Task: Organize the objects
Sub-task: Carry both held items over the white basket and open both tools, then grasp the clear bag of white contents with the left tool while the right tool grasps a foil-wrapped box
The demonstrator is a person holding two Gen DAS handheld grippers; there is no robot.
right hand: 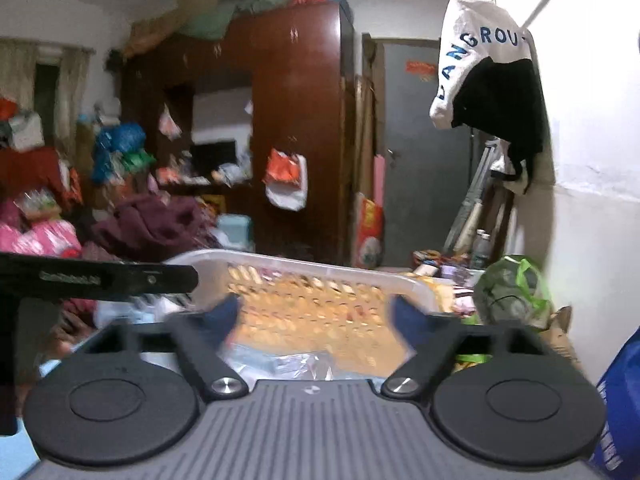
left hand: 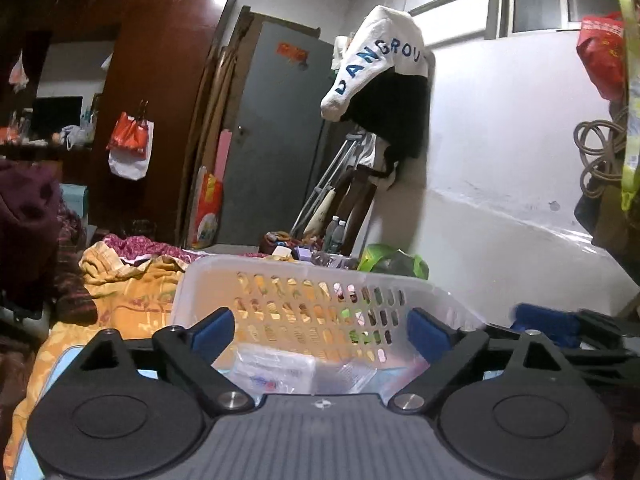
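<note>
Ahead of the left gripper (left hand: 320, 330), jaws spread and empty, the basket (left hand: 304, 276) sits on the orange bedding (left hand: 132, 292) with packets (left hand: 280, 372) inside. From the right wrist, the right gripper (right hand: 314, 320) also gapes empty before the basket (right hand: 320, 272). I would clear its rim before reaching for another item.

The left claw (left hand: 322, 330) is wide open. Its two blue fingertips (left hand: 212, 330) stand far apart, and nothing is pinched between them. It points a little downward.

The right claw (right hand: 314, 318) is wide open too. Its blue fingertips (right hand: 226, 314) look blurry, and they hold nothing. It also tips a little downward.

The two claws are side by side. In the left view, the right claw's blue tip shows at the right edge.
</note>
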